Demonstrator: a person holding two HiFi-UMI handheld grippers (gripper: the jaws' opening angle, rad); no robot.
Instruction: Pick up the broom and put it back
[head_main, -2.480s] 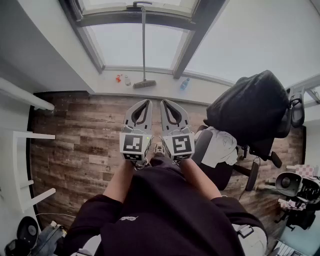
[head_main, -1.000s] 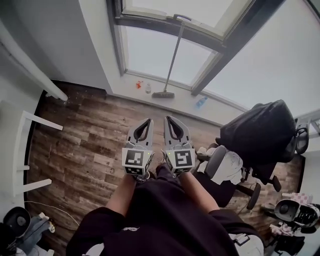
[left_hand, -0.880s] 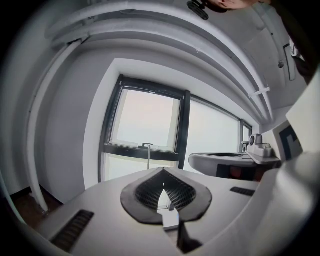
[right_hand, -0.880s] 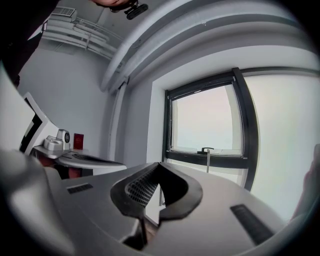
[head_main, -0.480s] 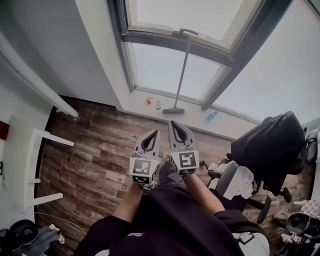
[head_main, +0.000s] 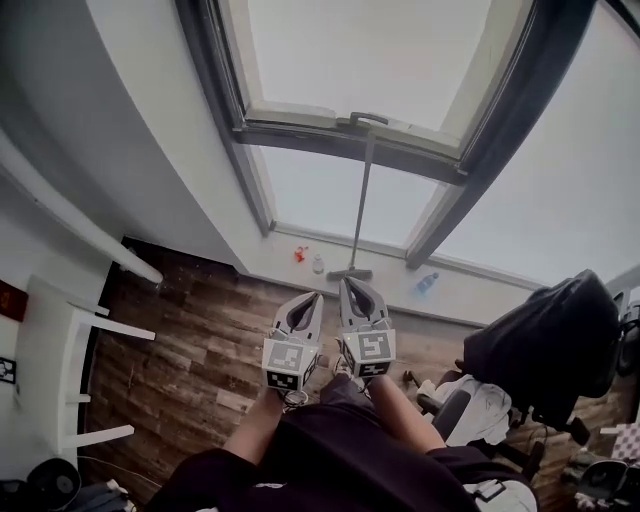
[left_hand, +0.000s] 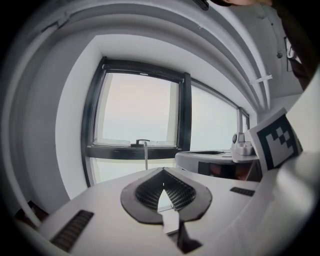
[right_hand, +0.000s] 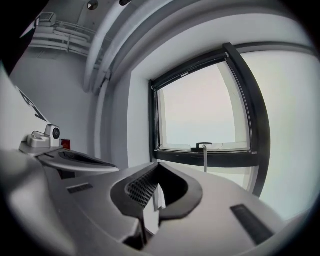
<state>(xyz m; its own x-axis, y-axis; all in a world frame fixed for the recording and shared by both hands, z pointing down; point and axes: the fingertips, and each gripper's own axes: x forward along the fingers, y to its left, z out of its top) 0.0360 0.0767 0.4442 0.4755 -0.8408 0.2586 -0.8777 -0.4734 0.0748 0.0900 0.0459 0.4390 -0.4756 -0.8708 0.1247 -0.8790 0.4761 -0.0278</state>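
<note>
The broom (head_main: 358, 205) stands upright against the window, with its head (head_main: 349, 274) on the white sill ledge and its handle top by the window handle (head_main: 361, 119). Both grippers are held side by side in front of the person, pointing at the broom and short of it. My left gripper (head_main: 313, 296) is shut and empty. My right gripper (head_main: 348, 283) is also shut and empty, its tip just below the broom head in the head view. The thin handle shows far off in the left gripper view (left_hand: 145, 156) and in the right gripper view (right_hand: 204, 161).
A small red thing (head_main: 300, 254) and a small bottle (head_main: 318, 265) lie left of the broom head, and a blue bottle (head_main: 427, 283) lies to its right. An office chair under a black coat (head_main: 545, 335) stands at the right. White shelving (head_main: 60, 345) is at the left.
Both grippers have moved forward over the wooden floor toward the window and the broom, staying shut. The broom has not moved.
</note>
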